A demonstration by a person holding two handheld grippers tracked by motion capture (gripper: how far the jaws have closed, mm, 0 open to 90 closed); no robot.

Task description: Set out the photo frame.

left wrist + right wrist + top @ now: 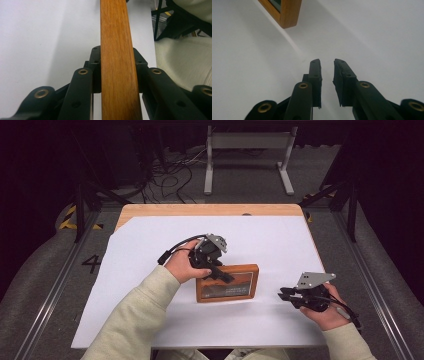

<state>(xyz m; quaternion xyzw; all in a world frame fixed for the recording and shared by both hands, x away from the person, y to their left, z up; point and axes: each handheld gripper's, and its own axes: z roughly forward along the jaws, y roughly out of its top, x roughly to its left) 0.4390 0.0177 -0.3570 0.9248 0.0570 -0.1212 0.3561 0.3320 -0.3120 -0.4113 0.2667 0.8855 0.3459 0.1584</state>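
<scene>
A wooden picture frame point(227, 282) with a dark picture in it lies flat on the white sheet, near the middle of the table. My left gripper point(222, 275) is at the frame's upper left edge. In the left gripper view the frame's wooden rail point(117, 30) runs straight between the jaws, and the left gripper point(116, 53) is shut on it. My right gripper point(282, 293) hovers right of the frame, apart from it, pointing left. Its jaws stand slightly open with nothing between them in the right gripper view point(327, 62), where a frame corner point(287, 12) shows at top left.
A white sheet point(150, 235) covers most of the wooden table point(200, 210). Beyond the far edge are a grey metal stand point(247, 142) and loose cables point(170, 175) on the floor. Rails run along both sides of the table.
</scene>
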